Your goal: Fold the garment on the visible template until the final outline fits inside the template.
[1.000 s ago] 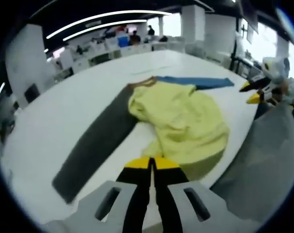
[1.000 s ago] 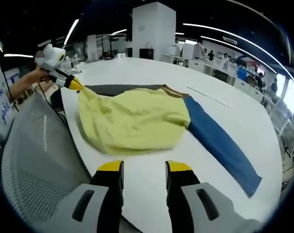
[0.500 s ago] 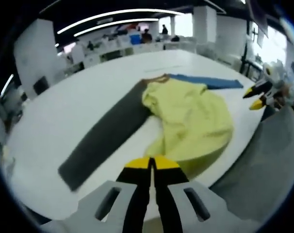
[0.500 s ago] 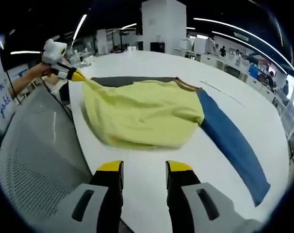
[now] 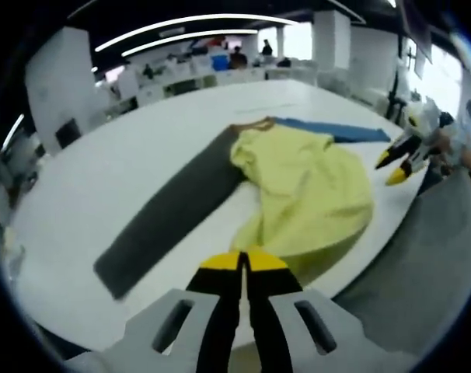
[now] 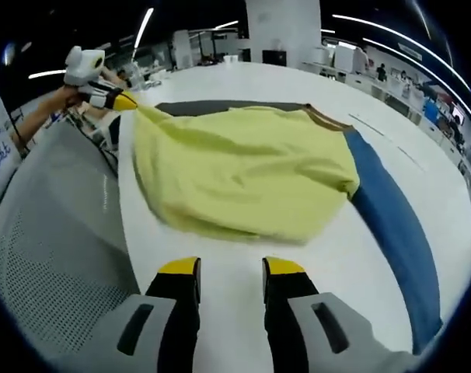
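The fold is at an early stage. The yellow garment lies crumpled on the white tabletop, bunched over the corner where the template's two strips meet: a dark grey strip and a blue strip. Nothing is squared up yet. The cloth's outline is rounded and lumpy, and judging by the right gripper view it spills past the corner at about 8 o'clock toward the tabletop's edge. Flattening, the folds themselves and the final fit inside the outline all appear to be left.

In the right gripper view the left gripper sits at about 10 o'clock with its fingers clenched on a corner of the garment, the cloth stretched in a taut ridge from that point. In its own view its yellow tips are pressed together, though the pinched cloth is hard to make out there. The right gripper has its fingers parted and released, holding nothing, short of the garment's near hem.

Hidden or unclear: the template's corner is covered by cloth, only a brown collar band peeks out, and no sleeves can be told apart. The blue strip's far end is cut off at 4 o'clock. A grey mesh chair back blocks the tabletop's near edge.
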